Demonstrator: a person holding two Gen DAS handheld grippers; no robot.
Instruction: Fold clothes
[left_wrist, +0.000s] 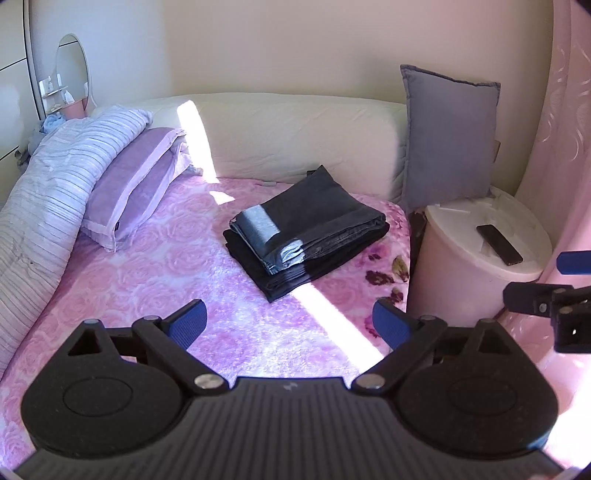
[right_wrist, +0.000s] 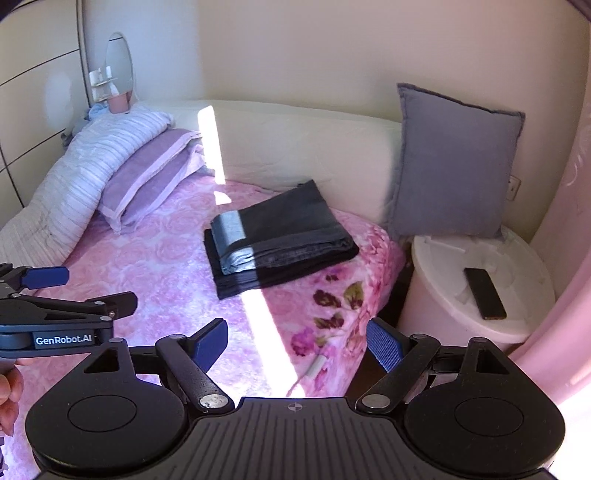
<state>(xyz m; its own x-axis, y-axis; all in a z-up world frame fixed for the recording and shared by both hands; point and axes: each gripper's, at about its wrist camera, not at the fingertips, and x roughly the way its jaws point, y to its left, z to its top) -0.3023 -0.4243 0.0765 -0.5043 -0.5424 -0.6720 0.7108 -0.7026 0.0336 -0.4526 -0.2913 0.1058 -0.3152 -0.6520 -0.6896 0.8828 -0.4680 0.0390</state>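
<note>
I see the folded dark clothes (left_wrist: 306, 230) stacked near the bed's (left_wrist: 155, 280) far right corner. My left claw (left_wrist: 290, 325) and right claw (right_wrist: 297, 345) gape empty; I'd stay clear of the stack.

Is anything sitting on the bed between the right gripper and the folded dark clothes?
Nothing visible. Between the right gripper, jaws open and empty, and the folded dark clothes lies only bare pink floral blanket crossed by a sunlight strip.
</note>
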